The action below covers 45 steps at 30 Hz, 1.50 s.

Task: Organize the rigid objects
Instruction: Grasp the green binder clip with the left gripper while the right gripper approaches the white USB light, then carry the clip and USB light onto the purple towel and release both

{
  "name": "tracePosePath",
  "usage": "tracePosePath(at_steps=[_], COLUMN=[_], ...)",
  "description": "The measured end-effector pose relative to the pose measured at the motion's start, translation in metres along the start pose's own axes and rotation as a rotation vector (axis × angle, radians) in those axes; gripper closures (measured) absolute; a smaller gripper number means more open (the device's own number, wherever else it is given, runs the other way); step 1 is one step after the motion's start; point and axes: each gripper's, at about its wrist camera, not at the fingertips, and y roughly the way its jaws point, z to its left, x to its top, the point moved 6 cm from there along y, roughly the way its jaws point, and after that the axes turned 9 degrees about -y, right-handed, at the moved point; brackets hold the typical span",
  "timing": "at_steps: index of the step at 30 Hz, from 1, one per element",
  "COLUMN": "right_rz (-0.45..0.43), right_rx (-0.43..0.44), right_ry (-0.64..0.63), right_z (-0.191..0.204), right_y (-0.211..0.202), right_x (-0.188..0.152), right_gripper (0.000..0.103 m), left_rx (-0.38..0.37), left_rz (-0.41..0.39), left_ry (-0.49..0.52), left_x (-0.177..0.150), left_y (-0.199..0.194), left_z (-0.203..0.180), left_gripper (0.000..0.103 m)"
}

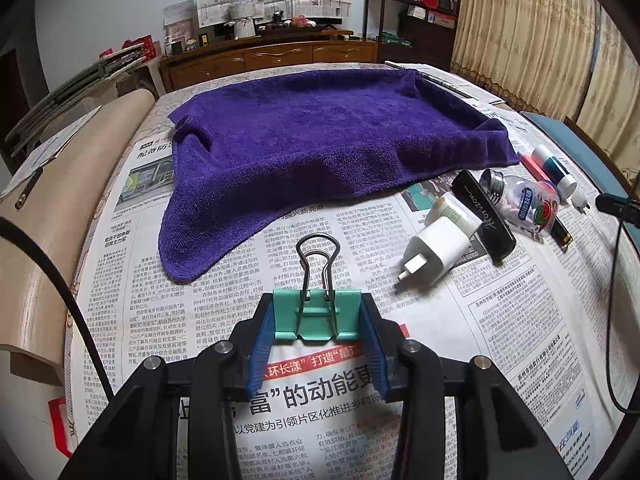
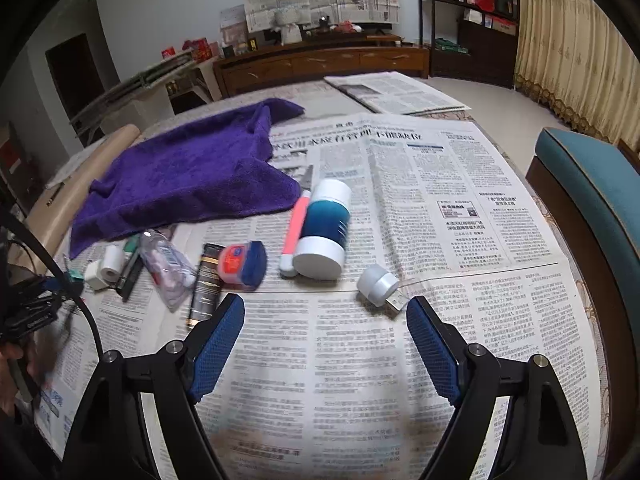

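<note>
My left gripper (image 1: 318, 320) is shut on a teal binder clip (image 1: 316, 314), held just above the newspaper in front of a purple towel (image 1: 320, 136). To its right lie a white charger plug (image 1: 434, 256), a black case (image 1: 484, 216) and a clear bottle (image 1: 524, 204). My right gripper (image 2: 326, 320) is open and empty above the newspaper. Ahead of it lie a blue-and-white bottle (image 2: 326, 228), a pink pen (image 2: 296, 228), a small white cap (image 2: 376, 284), a blue-lidded jar (image 2: 244, 264), a black tube (image 2: 206, 284) and the clear bottle (image 2: 166, 264).
Newspaper (image 2: 400, 360) covers the table. The purple towel (image 2: 188, 176) lies at the left in the right wrist view. A teal chair (image 2: 592, 200) stands at the right edge. A beige roll (image 1: 48, 216) lies along the left edge. A black cable (image 1: 616, 320) hangs at the right.
</note>
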Motion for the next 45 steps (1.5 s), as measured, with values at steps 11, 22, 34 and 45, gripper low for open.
tracePosePath(at_steps=[11,22,34,45], right_rz=[0.071,0.039,-0.017,-0.095], right_rx=[-0.043,-0.034,0.009,0.165], right_ry=[-0.088,-0.097,-0.093,-0.144], right_z=[-0.028,-0.028,-0.005,0.076], right_y=[0.038,0.043,0.016,0.038], right_x=[-0.002,0.000,0.035,0.141], right_gripper=[0.056,0.075,0.075,0.075], left_rx=[0.001,-0.012,-0.018,-0.035], left_rz=[0.002,0.007,-0.037,-0.073], left_ry=[-0.007,-0.047,-0.076,-0.095], left_x=[0.001,0.002,0.025,0.105], left_y=[0.002,0.000,-0.033,-0.027], left_z=[0.000,0.002,0.005,0.018], left_gripper=[0.064,0.064,0.064,0.064])
